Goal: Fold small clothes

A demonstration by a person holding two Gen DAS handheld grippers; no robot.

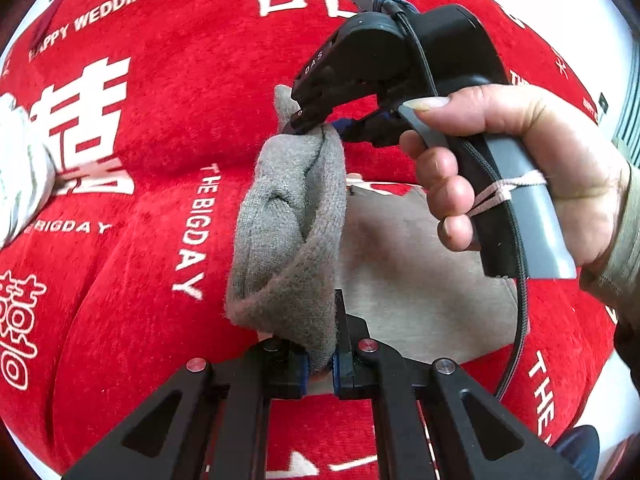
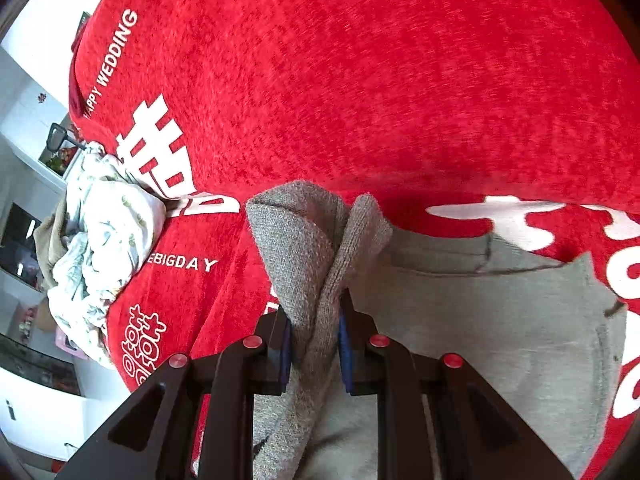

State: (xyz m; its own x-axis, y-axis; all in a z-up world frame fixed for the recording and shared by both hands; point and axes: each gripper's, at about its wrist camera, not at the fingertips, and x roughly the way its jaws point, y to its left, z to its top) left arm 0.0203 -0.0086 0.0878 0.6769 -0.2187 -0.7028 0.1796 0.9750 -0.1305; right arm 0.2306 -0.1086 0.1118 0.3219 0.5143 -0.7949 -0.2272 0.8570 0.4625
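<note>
A small grey knit garment [image 1: 288, 224] lies partly on a red cloth, its ribbed edge lifted and stretched between both grippers. My left gripper [image 1: 322, 360], at the bottom of the left wrist view, is shut on one end of that edge. A hand [image 1: 520, 168] holds my right gripper [image 1: 308, 124], which is shut on the other end. In the right wrist view my right gripper [image 2: 314, 344] pinches the bunched grey fabric [image 2: 308, 248]. The garment's flat body [image 2: 500, 320] spreads to the right on the cloth.
The red cloth [image 2: 360, 80] with white lettering covers the whole work surface. A crumpled pile of white patterned clothes [image 2: 104, 248] sits at its left edge, also showing as white cloth [image 1: 20, 168] in the left wrist view. White furniture stands beyond.
</note>
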